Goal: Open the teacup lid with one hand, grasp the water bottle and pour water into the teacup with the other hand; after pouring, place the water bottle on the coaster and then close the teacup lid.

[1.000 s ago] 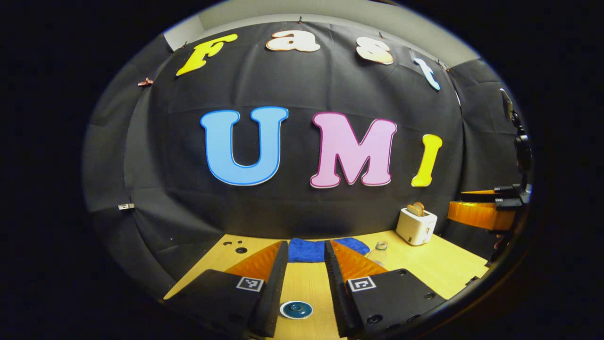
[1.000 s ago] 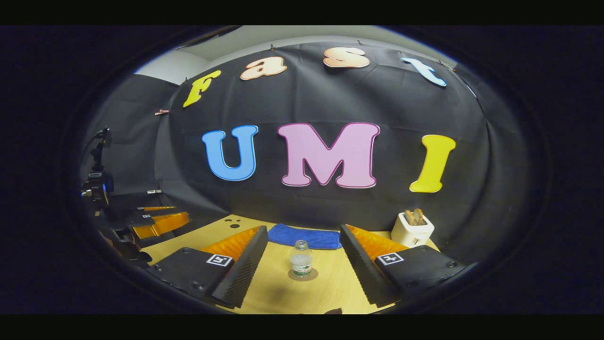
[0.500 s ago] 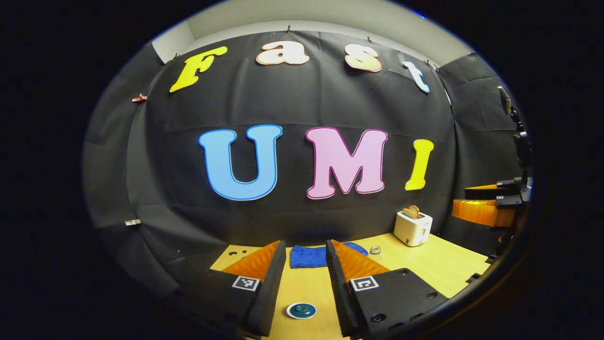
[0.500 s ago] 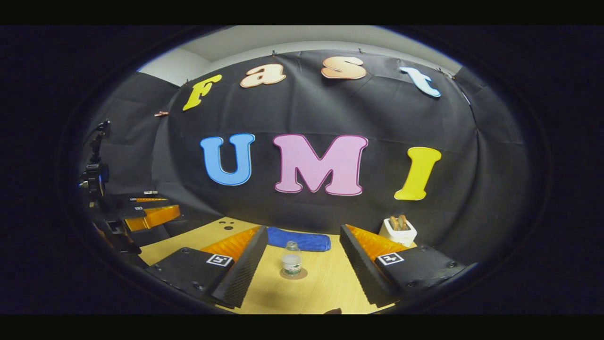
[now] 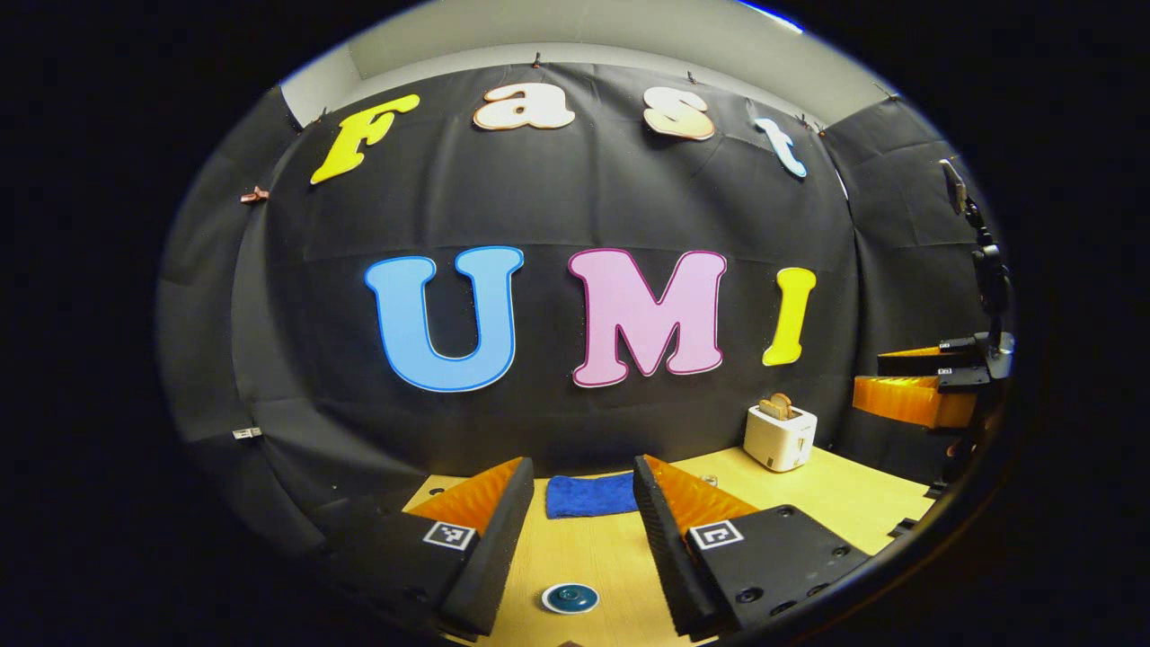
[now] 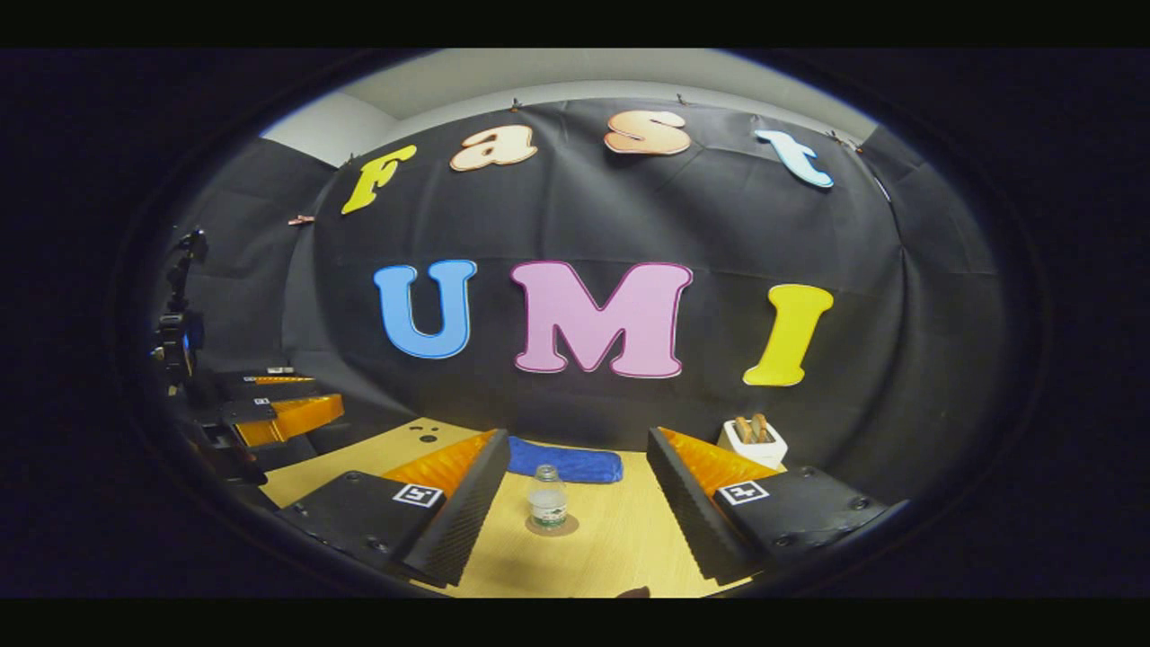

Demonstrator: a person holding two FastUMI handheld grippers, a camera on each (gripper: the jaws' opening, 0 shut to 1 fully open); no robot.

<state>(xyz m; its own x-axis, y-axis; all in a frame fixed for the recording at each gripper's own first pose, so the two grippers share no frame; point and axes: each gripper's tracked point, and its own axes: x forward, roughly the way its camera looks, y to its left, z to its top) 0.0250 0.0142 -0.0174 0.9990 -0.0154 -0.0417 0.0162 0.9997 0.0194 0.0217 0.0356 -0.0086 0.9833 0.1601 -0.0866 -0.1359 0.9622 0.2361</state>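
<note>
My left gripper (image 5: 575, 521) spread, above teacup lid (image 5: 570, 598) on table (image 5: 835, 494). Bottle (image 6: 547, 500) upright on coaster (image 6: 552, 526), bare wood around; my right gripper (image 6: 575, 499) spread, well short of bottle. Toaster (image 6: 753, 441) right of bottle, near table edge.

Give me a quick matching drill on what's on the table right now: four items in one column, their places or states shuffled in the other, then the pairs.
Items:
1. water bottle
2. teacup lid
3. blue cloth
4. toaster

Places or states:
A. lying flat along the back wall
B. upright on the coaster, between the right tool's open fingers
C. at the right back corner, two slices sticking up
D. low between the left tool's open fingers

Pairs: 1-B, 2-D, 3-A, 4-C
</note>
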